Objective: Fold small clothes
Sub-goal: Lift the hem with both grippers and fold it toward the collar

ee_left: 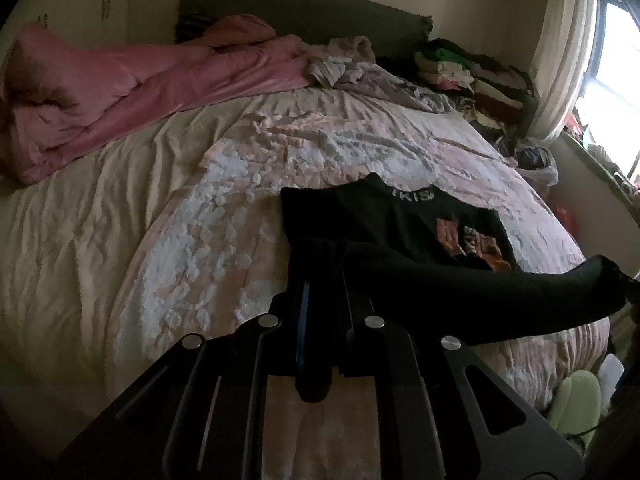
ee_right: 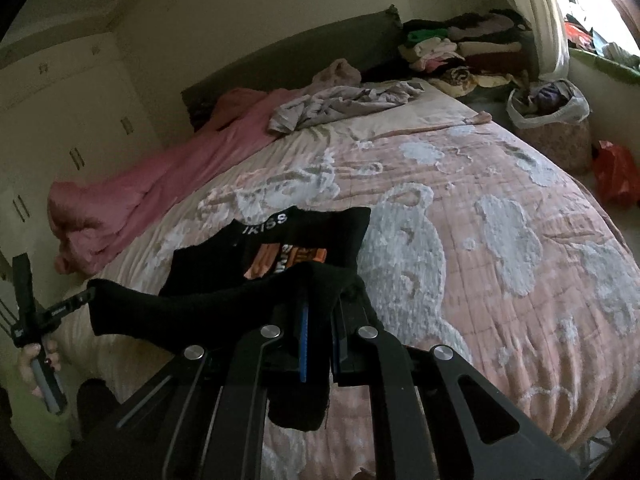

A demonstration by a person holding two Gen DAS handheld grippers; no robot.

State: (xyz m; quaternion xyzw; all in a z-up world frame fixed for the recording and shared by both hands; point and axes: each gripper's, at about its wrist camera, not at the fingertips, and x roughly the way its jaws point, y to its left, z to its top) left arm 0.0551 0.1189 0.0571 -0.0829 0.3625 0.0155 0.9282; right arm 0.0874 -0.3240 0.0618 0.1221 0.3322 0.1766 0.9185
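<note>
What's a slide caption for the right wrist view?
Both tools stretch a black sock above a black printed T-shirt on the pink bedspread.

open quilt (ee_right: 500, 216) right, pink duvet (ee_right: 132, 200) left, clothes pile (ee_right: 472, 48) behind

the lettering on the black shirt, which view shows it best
The right wrist view. The white lettering on the black shirt reads nearly whole there, along the collar edge. In the left wrist view the lettering is smaller, blurrier and partly cut off, so only a few letters show.
</note>
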